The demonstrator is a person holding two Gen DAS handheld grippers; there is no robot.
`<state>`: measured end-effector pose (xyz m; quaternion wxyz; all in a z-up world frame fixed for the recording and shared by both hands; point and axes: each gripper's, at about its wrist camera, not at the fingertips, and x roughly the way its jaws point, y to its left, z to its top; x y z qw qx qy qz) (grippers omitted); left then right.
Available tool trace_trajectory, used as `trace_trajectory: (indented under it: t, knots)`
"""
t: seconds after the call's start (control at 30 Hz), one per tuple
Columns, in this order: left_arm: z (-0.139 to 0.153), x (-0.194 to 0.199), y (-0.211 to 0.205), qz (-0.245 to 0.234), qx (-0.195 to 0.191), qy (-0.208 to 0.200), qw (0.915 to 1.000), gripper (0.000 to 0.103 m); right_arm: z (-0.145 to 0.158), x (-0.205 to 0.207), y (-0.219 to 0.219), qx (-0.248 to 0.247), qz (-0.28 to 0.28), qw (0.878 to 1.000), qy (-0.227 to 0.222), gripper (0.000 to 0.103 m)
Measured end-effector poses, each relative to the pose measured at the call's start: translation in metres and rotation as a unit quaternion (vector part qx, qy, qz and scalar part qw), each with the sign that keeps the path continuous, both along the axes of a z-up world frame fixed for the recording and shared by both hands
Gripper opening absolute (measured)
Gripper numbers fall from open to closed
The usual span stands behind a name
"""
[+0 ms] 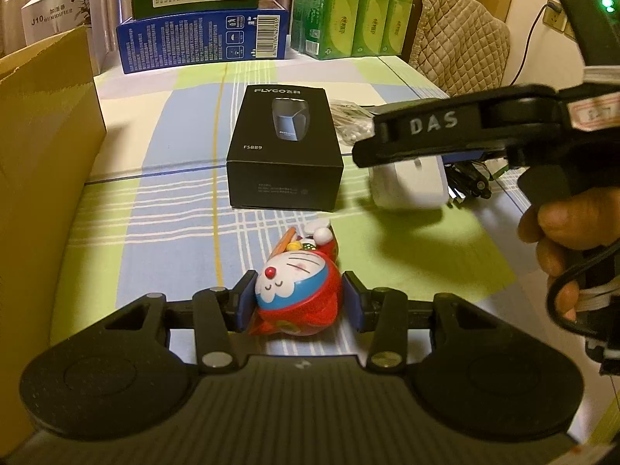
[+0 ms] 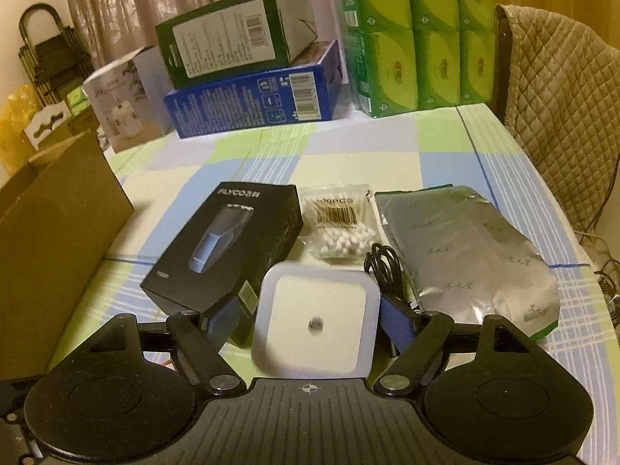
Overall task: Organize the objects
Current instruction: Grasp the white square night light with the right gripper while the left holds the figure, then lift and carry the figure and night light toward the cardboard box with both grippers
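Observation:
A red and blue Doraemon toy [image 1: 298,290] lies on its back on the checked tablecloth [image 1: 174,240]. My left gripper [image 1: 300,304] is shut on it, one blue pad against each side. In the right wrist view, my right gripper [image 2: 312,323] is shut on a white square night light [image 2: 314,321]. The left wrist view shows that right gripper [image 1: 362,151], held by a hand [image 1: 558,228], carrying the night light [image 1: 410,188] a little above the table. A black shaver box [image 1: 285,147] lies flat between the two; in the right wrist view the shaver box [image 2: 221,248] sits just left of the night light.
A tall open cardboard box [image 1: 42,155] stands along the left edge. A bag of cotton swabs [image 2: 341,224], a black cable [image 2: 383,267] and a silver foil pouch [image 2: 465,248] lie right of the shaver box. Stacked boxes [image 2: 252,100], green tissue packs [image 2: 418,35] and a covered chair [image 2: 562,97] line the back.

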<state>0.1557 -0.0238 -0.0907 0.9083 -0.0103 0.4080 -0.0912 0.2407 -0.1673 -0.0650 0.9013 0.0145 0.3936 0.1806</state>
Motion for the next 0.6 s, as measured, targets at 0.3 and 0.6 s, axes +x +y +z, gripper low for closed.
trace_trajectory:
  t: [0.3, 0.6]
  knots:
    - [0.0004, -0.0004, 0.0002, -0.003, -0.002, 0.000, 1.0000, 0.040, -0.0022, -0.0046, 0.0075, -0.031, 0.012, 0.999, 0.002, 0.063]
    - [0.0005, 0.0003, -0.0001, -0.005, -0.001, 0.000, 1.0000, 0.040, -0.0077, -0.0061, 0.0096, -0.040, 0.021, 0.999, 0.024, 0.063]
